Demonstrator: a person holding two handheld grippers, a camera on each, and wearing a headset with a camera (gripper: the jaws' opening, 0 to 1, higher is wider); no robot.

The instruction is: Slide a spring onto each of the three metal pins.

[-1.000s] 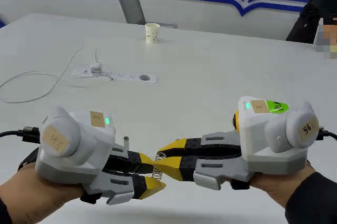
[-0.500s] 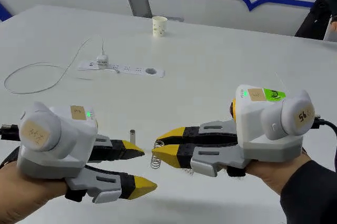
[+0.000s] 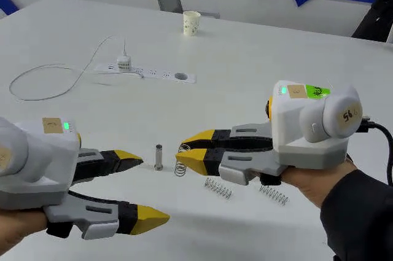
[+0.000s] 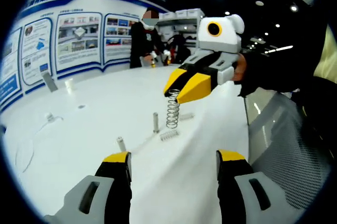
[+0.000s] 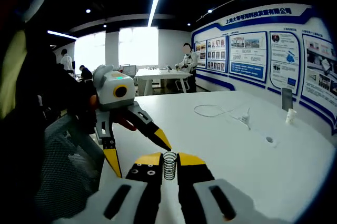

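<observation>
— Where's the spring [image 3: 180, 169]?
— Clamped in the right gripper's [image 3: 179, 152] fingers, long axis upright, just right of the standing pin [image 3: 159, 156], not touching it.
— And the left gripper [image 3: 152, 188]?
— Fingers apart, holding nothing, on the pin's other side.
— Anything in the way?
— No. Two loose springs [image 3: 218, 188] lie on the bench [image 3: 258, 89] nearby. The held one probably needs lifting over the pin's top.

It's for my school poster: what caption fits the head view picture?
Right claw holds a spring beside a pin; left claw is open.
</observation>
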